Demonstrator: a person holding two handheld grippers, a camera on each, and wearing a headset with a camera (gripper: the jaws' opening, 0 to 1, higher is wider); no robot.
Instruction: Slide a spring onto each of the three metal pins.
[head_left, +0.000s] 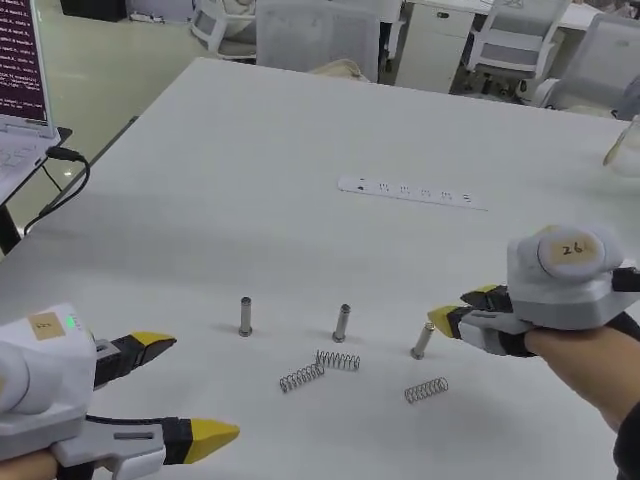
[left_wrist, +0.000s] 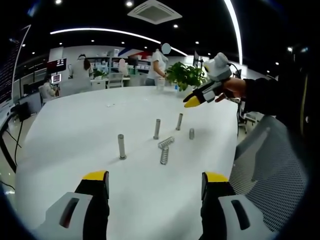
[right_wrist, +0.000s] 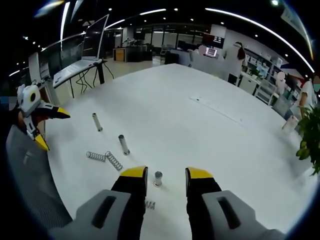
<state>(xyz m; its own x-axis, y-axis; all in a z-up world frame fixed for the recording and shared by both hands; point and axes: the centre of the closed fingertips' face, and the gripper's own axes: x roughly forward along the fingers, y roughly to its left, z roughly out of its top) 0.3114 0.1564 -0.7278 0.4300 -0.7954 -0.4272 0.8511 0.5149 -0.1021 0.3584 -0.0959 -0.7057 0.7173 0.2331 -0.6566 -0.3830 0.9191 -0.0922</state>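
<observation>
1. White table (head_left: 300, 150), in an open office, carries all our work. A laptop (head_left: 12, 70) sits off its far left corner and a power strip (head_left: 410, 192) lies further back.
2. Our left gripper (head_left: 200, 388) hovers at the near left, jaws spread wide with nothing in them, well apart from the pins.
3. Next stands the left pin (head_left: 245, 316), upright and bare.
4. In front of the pins lie the left spring (head_left: 301, 377) and the mid spring (head_left: 338, 360), flat on the table with their ends close together. We cannot tell whether they touch. If the coils have hooked, lifting one would drag the other along.
5. Just behind the mid spring, the middle pin (head_left: 342, 323) is upright and also bare.
6. The right pin (head_left: 422, 341) is bare too, and the right spring (head_left: 426, 390) lies just in front of it, apart from it.
7. Our right gripper (head_left: 458, 306) is partly open and empty, with its tips just beside the right pin's top. In the right gripper view the pin sits in the gap between the jaws.
8. We judge no spring is on a pin yet. The nearest risk is a jaw nudging the right pin and tipping it. A hard squeeze could also bend a spring, and a loose one could let it roll off.
</observation>
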